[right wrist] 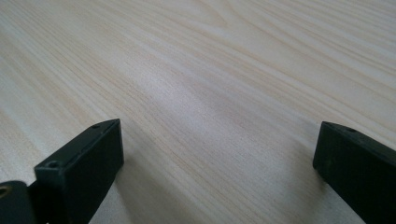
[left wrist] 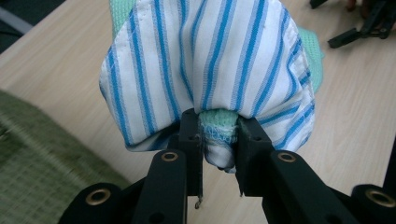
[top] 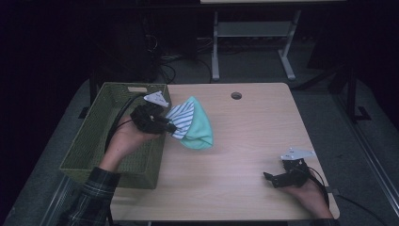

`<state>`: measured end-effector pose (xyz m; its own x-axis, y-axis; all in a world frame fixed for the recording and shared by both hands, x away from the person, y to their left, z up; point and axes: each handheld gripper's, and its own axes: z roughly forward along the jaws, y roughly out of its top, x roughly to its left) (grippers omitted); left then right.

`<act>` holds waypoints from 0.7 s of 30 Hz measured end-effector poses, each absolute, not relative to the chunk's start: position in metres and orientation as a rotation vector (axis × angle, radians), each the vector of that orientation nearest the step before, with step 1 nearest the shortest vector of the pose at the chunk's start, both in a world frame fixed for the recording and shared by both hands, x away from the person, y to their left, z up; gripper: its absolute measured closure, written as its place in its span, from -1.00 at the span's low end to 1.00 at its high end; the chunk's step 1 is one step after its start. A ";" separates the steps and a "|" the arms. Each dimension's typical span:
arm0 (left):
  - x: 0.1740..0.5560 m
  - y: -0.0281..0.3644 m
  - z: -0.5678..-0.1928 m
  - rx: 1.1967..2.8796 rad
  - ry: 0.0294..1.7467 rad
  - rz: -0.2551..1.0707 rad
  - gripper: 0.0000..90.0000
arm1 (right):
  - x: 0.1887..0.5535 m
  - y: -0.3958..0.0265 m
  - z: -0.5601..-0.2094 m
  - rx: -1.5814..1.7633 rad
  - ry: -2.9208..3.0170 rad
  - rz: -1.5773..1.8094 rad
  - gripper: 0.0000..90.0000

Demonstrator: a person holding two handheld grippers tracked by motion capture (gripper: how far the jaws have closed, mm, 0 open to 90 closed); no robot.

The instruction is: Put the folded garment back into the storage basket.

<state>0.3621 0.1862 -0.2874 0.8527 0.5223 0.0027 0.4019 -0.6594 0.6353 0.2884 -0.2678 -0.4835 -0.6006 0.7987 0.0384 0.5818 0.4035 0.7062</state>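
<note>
What I can't make out from here

My left claw pinches a gathered fold of the striped cloth, so the edge caught between the jaws is hidden, and the cloth's top runs off the upper edge of the left gripper view. The green cloth behind it peeks out in slivers. In the high view, my left hand covers part of the basket, and my right hand is cut by the bottom edge.

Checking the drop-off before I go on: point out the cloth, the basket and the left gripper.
cloth (top: 194,125), high view, on its green side.
basket (top: 109,92), high view, on its far wall.
left gripper (left wrist: 219,135), left gripper view, between the jaw tips, shut on the cloth.
</note>
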 end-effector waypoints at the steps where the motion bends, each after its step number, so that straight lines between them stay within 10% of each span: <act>1: 0.362 0.190 -0.286 2.375 0.679 0.253 0.66 | 0.288 -0.268 -0.484 1.203 2.359 1.003 -0.97; 21: 0.353 0.258 -0.271 2.274 0.877 0.368 0.66 | 0.288 -0.268 -0.483 1.204 2.359 1.002 -0.97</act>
<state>0.3528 0.2584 -0.2706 0.7349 0.6778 0.0226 0.4908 -0.5546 0.6720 0.2883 -0.2678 -0.4835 -0.5997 0.7992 0.0399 0.5835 0.4027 0.7053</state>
